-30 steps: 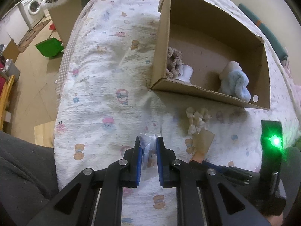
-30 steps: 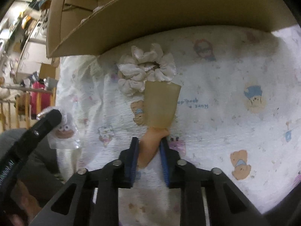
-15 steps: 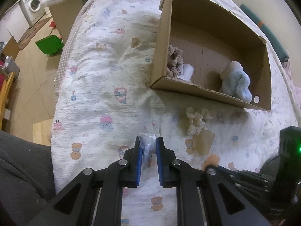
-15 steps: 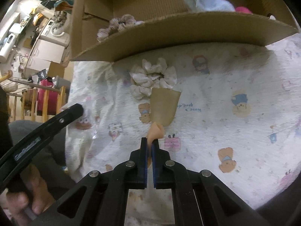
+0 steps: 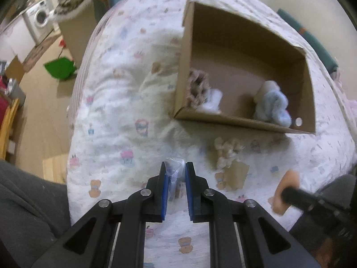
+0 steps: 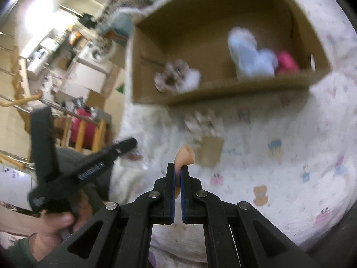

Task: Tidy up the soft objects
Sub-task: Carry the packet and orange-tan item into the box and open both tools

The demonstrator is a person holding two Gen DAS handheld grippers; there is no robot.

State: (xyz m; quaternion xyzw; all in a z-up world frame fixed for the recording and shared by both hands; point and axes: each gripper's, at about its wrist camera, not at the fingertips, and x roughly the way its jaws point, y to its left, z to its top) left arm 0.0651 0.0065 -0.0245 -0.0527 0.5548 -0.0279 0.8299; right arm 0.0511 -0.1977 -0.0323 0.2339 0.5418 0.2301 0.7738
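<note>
While a second ago still down on the bed (image 5: 116, 111) beside the scrunchie (image 5: 226, 150), now lifted clear in the right gripper (image 6: 177, 169): peach puff (image 6: 184, 155), jaws pinched nearly shut on its edge. Left gripper (image 5: 174, 173) unchanged, jaws narrow around a clear packet (image 5: 175, 167), held above the bed. Box (image 5: 245, 44) ahead, already holding soft things. Probably next: both items carried to the box, scrunchie left to collect.

Two wrist fisheyes above the bed, both facing the shared cardboard box (image 5: 245, 120) (image 6: 234, 89).
</note>
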